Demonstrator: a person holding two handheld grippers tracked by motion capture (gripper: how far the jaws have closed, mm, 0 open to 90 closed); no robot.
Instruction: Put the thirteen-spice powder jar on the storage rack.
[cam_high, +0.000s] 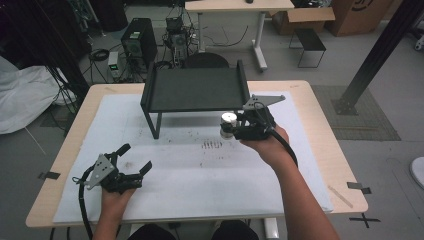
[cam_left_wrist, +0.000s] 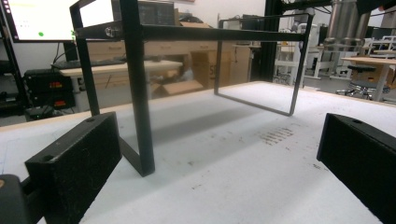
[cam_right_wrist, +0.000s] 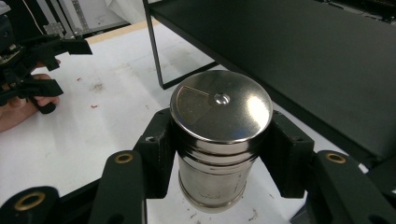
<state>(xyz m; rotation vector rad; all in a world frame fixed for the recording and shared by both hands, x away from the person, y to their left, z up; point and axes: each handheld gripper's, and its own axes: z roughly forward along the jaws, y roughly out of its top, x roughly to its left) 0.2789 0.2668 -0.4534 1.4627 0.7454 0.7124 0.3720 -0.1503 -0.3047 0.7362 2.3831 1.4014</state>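
A shiny steel cylinder with a flat round lid stands upright between the pads of my right gripper, which is shut on it and holds it above the white mat. In the high view the cylinder hangs just in front of the black shelf's right end, with the right gripper behind it. My left gripper rests low at the front left of the table, jaws spread wide with nothing between them. Its pads frame the shelf's leg.
The black metal shelf stands on thin legs at the table's back middle, with a gap beneath its deck. A white mat with small dark marks covers the tabletop. Beyond the table are a computer tower, cables and cardboard boxes.
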